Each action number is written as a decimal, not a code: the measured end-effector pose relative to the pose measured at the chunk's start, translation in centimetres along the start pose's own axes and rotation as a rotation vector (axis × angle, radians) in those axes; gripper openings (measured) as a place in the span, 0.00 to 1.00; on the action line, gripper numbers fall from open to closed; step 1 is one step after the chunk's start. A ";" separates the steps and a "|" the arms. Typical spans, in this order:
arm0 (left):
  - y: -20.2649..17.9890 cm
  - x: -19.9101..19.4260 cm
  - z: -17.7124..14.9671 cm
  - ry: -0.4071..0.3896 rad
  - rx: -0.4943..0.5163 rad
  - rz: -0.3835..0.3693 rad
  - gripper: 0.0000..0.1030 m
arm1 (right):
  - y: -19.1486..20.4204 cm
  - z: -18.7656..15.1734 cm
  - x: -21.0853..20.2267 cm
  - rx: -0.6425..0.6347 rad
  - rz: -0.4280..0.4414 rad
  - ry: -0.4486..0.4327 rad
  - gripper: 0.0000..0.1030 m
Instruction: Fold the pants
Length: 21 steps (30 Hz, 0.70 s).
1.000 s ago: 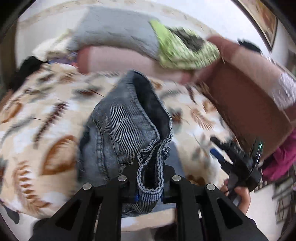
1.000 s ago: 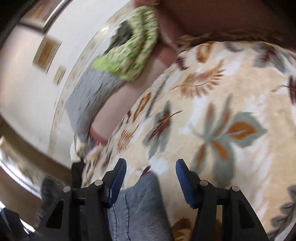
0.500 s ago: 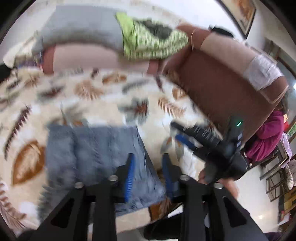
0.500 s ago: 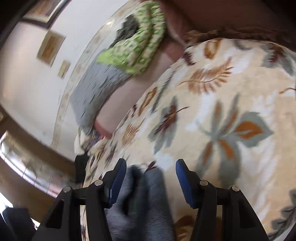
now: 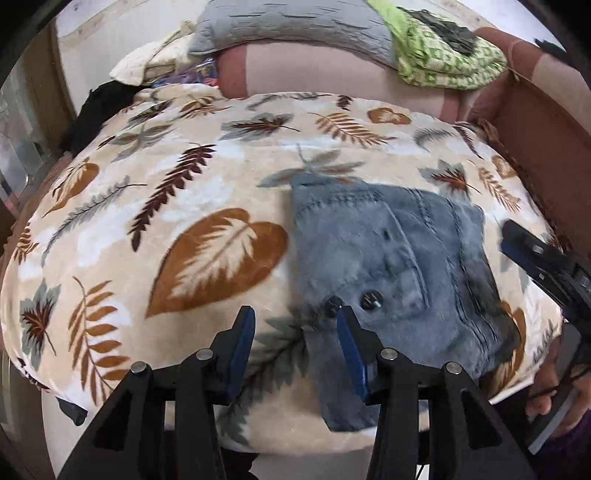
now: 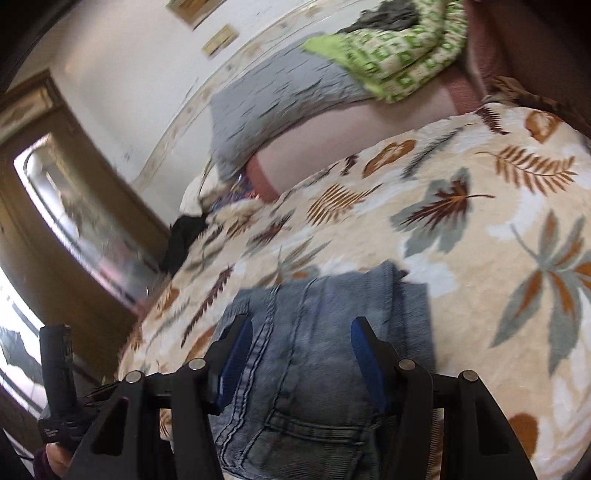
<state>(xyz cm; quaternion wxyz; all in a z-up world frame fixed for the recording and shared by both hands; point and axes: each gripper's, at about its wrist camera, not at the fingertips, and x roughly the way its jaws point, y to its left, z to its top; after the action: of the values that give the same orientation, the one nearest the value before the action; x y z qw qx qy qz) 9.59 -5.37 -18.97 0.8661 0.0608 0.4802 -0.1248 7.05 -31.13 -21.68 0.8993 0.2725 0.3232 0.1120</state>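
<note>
The blue-grey denim pants [image 5: 399,266] lie folded into a compact bundle on the leaf-print blanket [image 5: 184,206], near its front right. My left gripper [image 5: 295,343] is open and empty, above the blanket just left of the bundle's near edge. My right gripper [image 6: 301,354] is open and empty, hovering over the pants [image 6: 317,332]. The right gripper also shows at the right edge of the left wrist view [image 5: 535,258], beside the bundle.
A grey pillow [image 5: 295,26] and a green-patterned cloth [image 5: 450,55] lie on the sofa back. A brown sofa arm [image 5: 546,129] rises at the right. Dark and cream clothes [image 5: 122,85] are piled at the far left. A wooden door frame [image 6: 55,221] stands beyond the blanket.
My left gripper let go of the pants' waistband and opened wide. The pants dropped flat onto the blanket as a folded bundle. Both grippers drew back.
</note>
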 end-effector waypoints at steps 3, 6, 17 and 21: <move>-1.6 0.0 -0.5 -0.011 0.057 -0.001 0.46 | 1.1 -0.8 1.1 -0.070 -0.037 0.043 0.58; -2.2 1.3 -0.9 -0.006 0.100 0.025 0.46 | 1.4 -1.8 1.8 -0.116 -0.075 0.089 0.58; -3.0 2.9 -2.3 -0.039 0.161 0.144 0.65 | 0.5 -3.8 2.5 -0.180 -0.164 0.165 0.58; -2.3 3.2 -2.2 -0.033 0.136 0.148 0.75 | 0.4 -3.7 2.7 -0.173 -0.171 0.172 0.59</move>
<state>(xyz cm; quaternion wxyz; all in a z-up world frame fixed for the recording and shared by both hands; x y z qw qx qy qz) 8.81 -7.55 -22.83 0.8747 0.1529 0.4503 -0.0938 6.73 -28.22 -25.28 0.8947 0.1548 0.4103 0.0855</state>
